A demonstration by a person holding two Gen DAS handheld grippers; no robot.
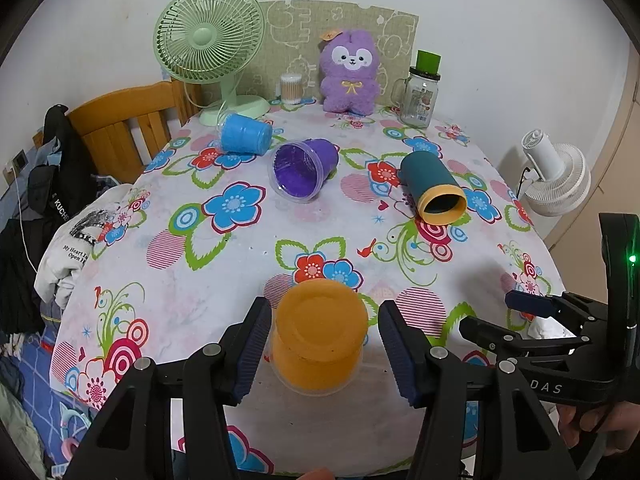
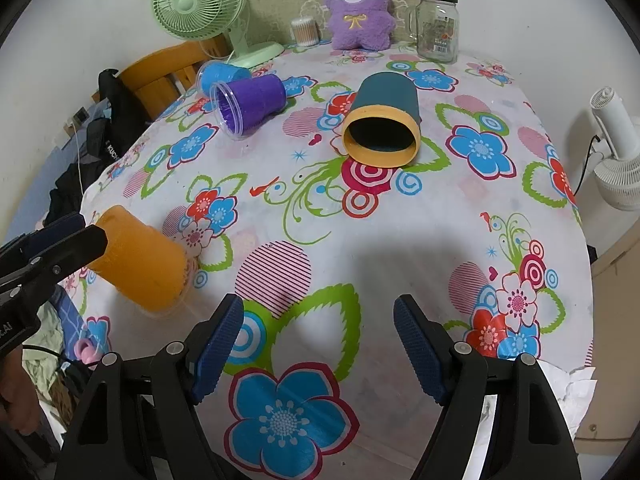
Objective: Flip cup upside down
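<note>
We see an orange cup [image 1: 318,334], a purple cup [image 1: 304,168], a blue cup [image 1: 245,135] and a teal cup [image 1: 432,186] with a yellow rim. The tablecloth [image 2: 400,240] is white with blue, red and pink flowers, green leaves and striped pink circles. Our grippers' pads [image 2: 218,344] are dark blue on black arms.

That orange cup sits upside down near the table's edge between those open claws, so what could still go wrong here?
1. The orange cup stands close to the near edge of the table; a nudge from the left gripper, whose jaws flank it, might push it off.
2. The teal cup, purple cup and blue cup lie on their sides and could roll if bumped.
</note>
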